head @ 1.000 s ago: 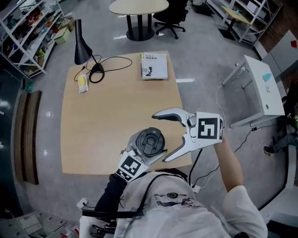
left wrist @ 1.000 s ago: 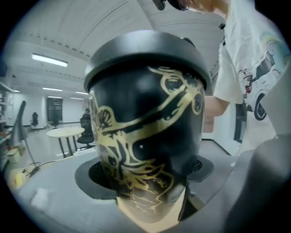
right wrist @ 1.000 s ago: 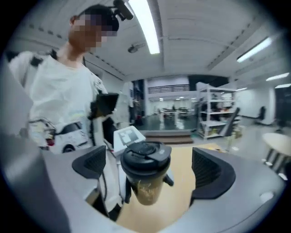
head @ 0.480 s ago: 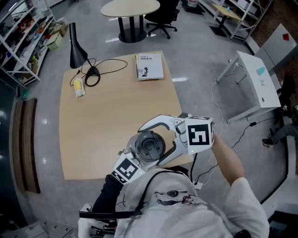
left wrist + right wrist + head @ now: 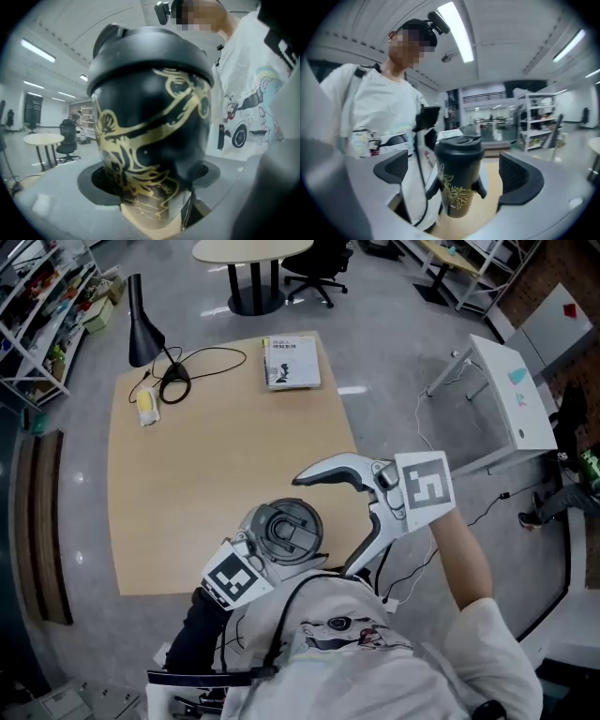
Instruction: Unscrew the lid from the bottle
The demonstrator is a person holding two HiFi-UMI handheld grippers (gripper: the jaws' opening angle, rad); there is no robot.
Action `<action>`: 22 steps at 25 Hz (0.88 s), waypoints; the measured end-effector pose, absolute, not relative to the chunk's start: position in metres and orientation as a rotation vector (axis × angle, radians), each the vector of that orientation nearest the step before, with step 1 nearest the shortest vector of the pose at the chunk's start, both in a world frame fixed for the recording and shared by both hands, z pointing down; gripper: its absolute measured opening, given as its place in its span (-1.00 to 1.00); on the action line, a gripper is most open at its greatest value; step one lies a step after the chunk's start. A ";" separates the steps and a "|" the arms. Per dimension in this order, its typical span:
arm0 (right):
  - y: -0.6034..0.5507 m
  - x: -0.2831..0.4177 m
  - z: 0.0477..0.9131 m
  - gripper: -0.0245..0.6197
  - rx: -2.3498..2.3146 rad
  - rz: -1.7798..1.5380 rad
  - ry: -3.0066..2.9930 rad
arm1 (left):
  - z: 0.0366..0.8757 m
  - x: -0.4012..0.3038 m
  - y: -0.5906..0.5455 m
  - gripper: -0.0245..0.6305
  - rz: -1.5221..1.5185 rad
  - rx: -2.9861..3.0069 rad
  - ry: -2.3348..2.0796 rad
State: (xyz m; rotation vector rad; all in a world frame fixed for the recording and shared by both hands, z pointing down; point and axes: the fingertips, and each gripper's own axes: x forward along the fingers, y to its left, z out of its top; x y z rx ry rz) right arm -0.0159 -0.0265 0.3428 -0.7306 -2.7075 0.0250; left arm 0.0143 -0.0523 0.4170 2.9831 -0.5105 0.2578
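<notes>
Risk of a missed grip on the lid

Left gripper [image 5: 272, 554] has its jaws closed on the dark body of the bottle [image 5: 458, 183], low on it. It seems to hold the bottle off the table [image 5: 187, 474], close to the person. Right gripper [image 5: 322, 526] has its jaws fully apart. They have just been opening, and the bottle stands between them without touching either pad. The lid [image 5: 458, 143] is on.

I think two things could go wrong. If the right jaws close at this height, they may take the body below the lid, and then the twist loosens nothing. Also, the left jaws hold a round, smooth-looking wall. A strong twist could turn the bottle inside those jaws, or let it slip down and fall.

Right gripper view shows the whole bottle from the side, with the left jaws on it and the lid higher than the right pads. Head view gives only the top of the lid, but shows the right jaws lying on both sides of it. Left gripper view is filled by the gold pattern [image 5: 140, 140] and tells little about the right jaws.
</notes>
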 end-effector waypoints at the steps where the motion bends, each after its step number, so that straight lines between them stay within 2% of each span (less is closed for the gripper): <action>1: -0.038 -0.023 0.336 0.90 -0.538 0.027 -2.797 | 0.424 0.008 -0.060 0.36 0.323 2.974 -0.592; 4: -0.050 -0.049 0.334 0.90 -0.247 0.020 -2.872 | 0.443 -0.001 -0.076 0.36 0.481 2.970 -0.757; 8: -0.029 -0.074 0.352 0.89 -0.391 -0.105 -2.826 | 0.447 0.008 -0.075 0.36 0.521 2.965 -0.759; 9: -0.026 -0.075 0.355 0.74 -0.438 -0.161 -2.817 | 0.445 0.011 -0.072 0.36 0.505 2.976 -0.724; 11: -0.019 -0.070 0.358 0.64 -0.584 -0.231 -2.791 | 0.443 0.018 -0.064 0.36 0.475 3.010 -0.605; 19: 0.034 -0.029 0.325 0.64 -1.525 -0.153 -2.539 | 0.408 0.049 -0.004 0.35 0.251 3.056 0.027; 22: 0.026 -0.034 0.290 0.64 -1.555 -0.027 -2.694 | 0.407 0.052 0.000 0.36 0.237 3.043 0.057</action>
